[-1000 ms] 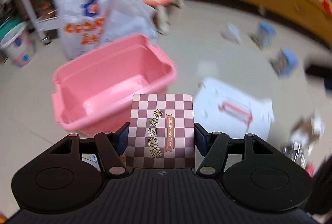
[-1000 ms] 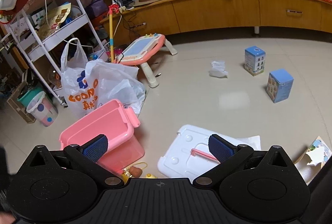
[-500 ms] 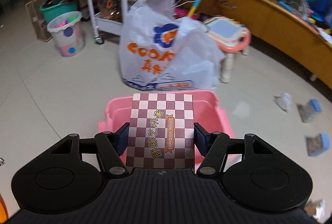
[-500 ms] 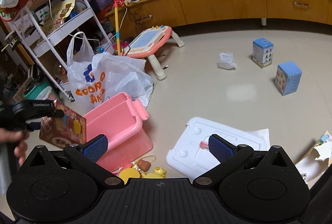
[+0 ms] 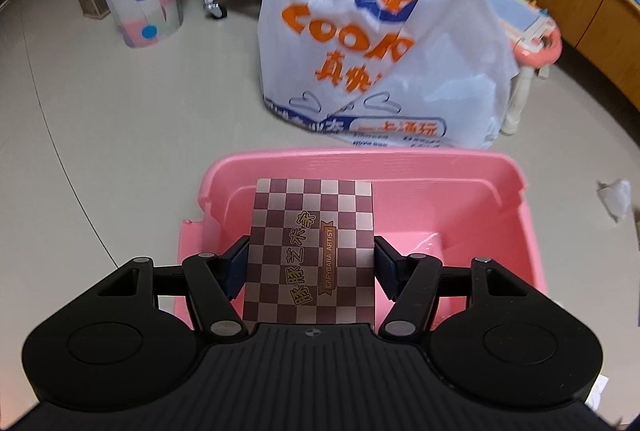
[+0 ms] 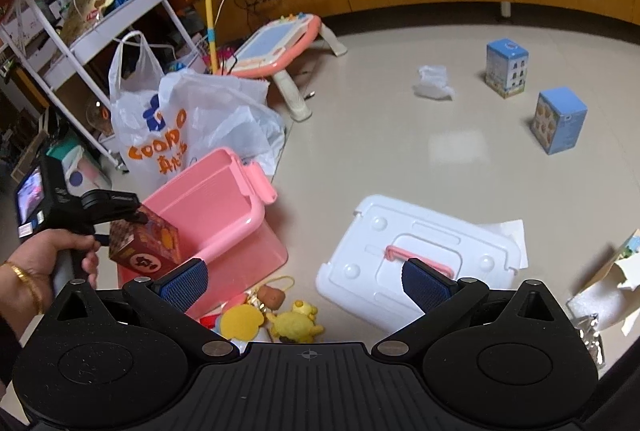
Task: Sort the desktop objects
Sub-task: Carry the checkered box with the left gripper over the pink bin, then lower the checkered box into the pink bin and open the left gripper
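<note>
My left gripper is shut on a checkered brown box and holds it over the near left part of the open pink bin. The right wrist view shows the same box held at the bin's near left edge. My right gripper is open and empty, above small plush toys on the floor. The bin's white lid lies flat to the right of the bin.
A white shopping bag stands just behind the bin. Two blue boxes and crumpled paper lie on the floor at the right. A pink drawing board, a white shelf cart and a dotted bucket stand further back.
My left gripper has moved forward and lower with the box, so the pink bin now lies closer under it. The right gripper has barely moved.
</note>
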`<state>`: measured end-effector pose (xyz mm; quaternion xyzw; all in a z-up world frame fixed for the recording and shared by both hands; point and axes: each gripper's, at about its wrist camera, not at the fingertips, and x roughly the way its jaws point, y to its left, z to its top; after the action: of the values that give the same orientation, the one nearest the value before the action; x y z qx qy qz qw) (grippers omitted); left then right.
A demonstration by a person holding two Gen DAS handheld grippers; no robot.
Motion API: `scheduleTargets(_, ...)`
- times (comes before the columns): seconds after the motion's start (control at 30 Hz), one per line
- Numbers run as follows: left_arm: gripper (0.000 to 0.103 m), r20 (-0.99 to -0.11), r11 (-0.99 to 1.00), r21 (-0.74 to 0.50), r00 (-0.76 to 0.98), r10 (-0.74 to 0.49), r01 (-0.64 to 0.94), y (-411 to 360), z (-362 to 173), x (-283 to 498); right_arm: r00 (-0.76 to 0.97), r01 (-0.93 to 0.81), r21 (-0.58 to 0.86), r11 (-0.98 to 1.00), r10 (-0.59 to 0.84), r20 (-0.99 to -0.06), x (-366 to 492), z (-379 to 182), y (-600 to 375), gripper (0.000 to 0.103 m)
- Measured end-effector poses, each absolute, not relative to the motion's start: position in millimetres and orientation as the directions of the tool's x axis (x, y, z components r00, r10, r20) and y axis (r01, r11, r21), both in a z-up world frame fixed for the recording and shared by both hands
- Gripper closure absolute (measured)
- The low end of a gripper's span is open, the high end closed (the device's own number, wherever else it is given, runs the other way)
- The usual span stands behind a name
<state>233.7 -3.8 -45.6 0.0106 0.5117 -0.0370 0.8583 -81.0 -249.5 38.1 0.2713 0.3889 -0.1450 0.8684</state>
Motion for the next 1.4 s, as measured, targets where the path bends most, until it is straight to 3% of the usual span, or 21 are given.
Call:
scheduleTargets(0.8, 0.040, -0.937, 0.999, -0.012, 0.347, -0.025, 0.038, -6.7, -106.2, 265.5, 0.590, 0.476, 0.357, 0.804, 0.010, -0.808, -63.8, 16.1, -240.8, 0.000)
scheduleTargets(1.4, 0.037, -0.912, 0.992, 0.078, 0.410, 0.031, 0.097, -20.9, -106.1, 265.6, 0.581, 0.480, 0.373, 0.794, 0.031, -0.813, -64.0, 11.8, -239.2, 0.000)
